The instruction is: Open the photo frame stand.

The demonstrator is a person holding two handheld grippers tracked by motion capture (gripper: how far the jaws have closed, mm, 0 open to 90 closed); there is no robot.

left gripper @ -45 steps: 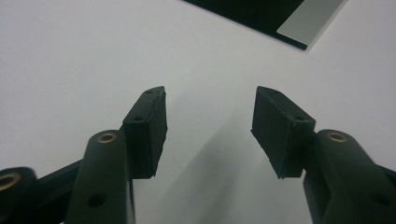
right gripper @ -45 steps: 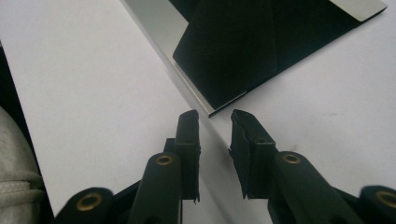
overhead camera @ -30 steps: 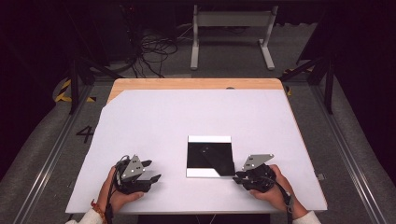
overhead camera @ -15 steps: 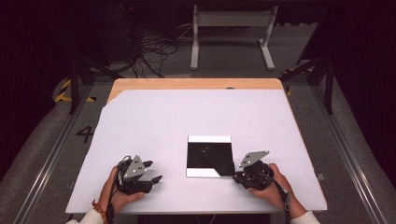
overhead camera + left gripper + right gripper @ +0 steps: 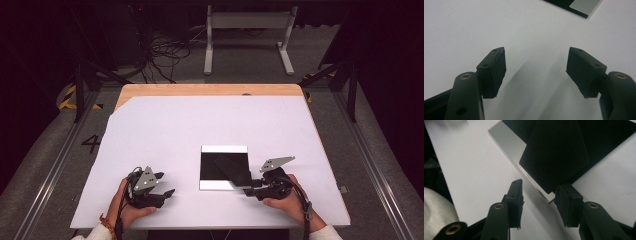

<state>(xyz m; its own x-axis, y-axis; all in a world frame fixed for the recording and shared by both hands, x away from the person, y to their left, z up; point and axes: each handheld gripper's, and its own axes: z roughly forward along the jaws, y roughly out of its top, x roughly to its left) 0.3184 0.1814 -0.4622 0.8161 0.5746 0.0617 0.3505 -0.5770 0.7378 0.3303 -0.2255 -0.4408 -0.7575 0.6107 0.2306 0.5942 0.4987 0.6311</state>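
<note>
A square black plate (image 5: 211,169) with pale strips along its far and near edges lies right of the middle of the white table (image 5: 190,125). A dark sheet (image 5: 235,171) lies slantwise over its right half. My right gripper (image 5: 248,190) is at the plate's near right corner. In the right gripper view its jaws (image 5: 539,185) have just been opening and stand apart around the plate's silvery corner (image 5: 509,142). The black sheet (image 5: 554,152) ends at the right-hand jaw, and no pad presses on it. My left gripper (image 5: 168,192) rests left of the plate, open (image 5: 536,51) over bare table.
A wooden strip (image 5: 210,90) runs along the table's far edge. Behind it, a metal stand (image 5: 247,30) and loose cables (image 5: 165,50) are on the floor. The plate's corner (image 5: 584,5) shows at the top of the left gripper view.
The right gripper's jaws stand wider apart than before. Both hands stay almost where they were, and the plate has not shifted.
</note>
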